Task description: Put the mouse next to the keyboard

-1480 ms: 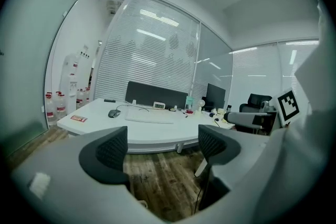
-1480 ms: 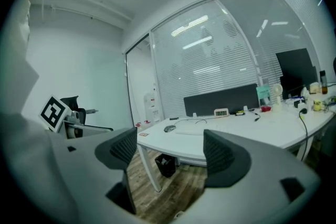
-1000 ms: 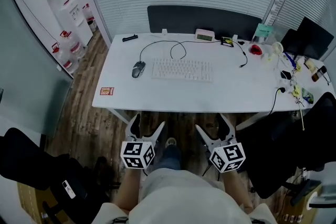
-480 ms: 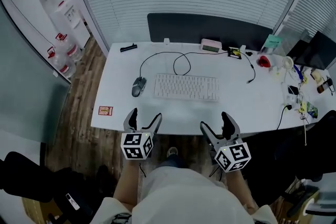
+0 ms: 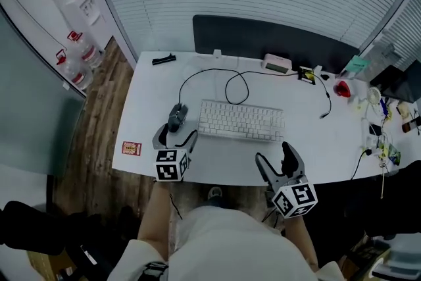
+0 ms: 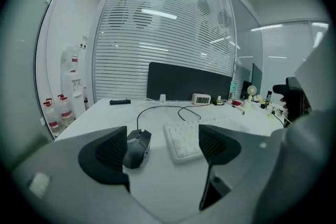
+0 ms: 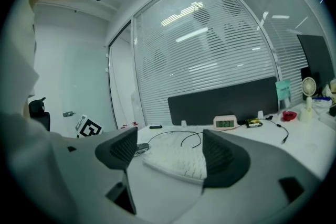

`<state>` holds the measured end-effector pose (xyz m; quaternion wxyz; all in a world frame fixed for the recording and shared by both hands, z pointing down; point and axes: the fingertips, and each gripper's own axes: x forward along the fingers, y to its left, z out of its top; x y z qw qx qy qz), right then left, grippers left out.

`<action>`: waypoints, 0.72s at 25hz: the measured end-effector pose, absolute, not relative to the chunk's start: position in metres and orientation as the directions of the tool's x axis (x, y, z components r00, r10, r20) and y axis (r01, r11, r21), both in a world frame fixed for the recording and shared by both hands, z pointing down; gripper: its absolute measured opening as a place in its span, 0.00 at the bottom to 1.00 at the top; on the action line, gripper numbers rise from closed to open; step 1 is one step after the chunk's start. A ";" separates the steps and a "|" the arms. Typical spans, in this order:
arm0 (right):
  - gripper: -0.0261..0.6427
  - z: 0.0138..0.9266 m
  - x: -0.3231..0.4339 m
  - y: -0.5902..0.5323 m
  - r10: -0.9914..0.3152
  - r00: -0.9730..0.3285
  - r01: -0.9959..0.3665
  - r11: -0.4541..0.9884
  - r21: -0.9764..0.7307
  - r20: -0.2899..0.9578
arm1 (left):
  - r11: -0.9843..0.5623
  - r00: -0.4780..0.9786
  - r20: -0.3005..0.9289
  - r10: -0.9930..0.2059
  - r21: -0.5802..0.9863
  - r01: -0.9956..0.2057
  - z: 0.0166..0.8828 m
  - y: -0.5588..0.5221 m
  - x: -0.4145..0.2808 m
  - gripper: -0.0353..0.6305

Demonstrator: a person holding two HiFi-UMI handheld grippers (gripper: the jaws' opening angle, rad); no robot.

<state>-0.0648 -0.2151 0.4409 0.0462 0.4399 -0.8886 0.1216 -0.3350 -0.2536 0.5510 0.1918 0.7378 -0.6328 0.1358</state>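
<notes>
- While the mouse (image 5: 175, 118) lay on the white bench (image 5: 148, 85) just left of the keyboard (image 5: 241, 120), the left tool (image 5: 176, 136) hovered close before it, jaws spread and holding nothing.
- The mouse sat just ahead of that tool's left jaw.
- The right tool (image 5: 275, 156) hung over the bench's near edge, jaws spread and empty.

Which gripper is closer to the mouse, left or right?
The left gripper: its open jaws are just in front of the dark grey wired mouse, while the right gripper hangs off by the white keyboard's right end.
</notes>
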 end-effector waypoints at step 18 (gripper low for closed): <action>0.59 0.463 -0.097 -0.271 -0.748 -0.621 -0.783 0.583 -0.216 0.234 | -0.142 0.150 0.669 -0.728 0.068 -0.988 0.656 -0.327 -0.379 0.67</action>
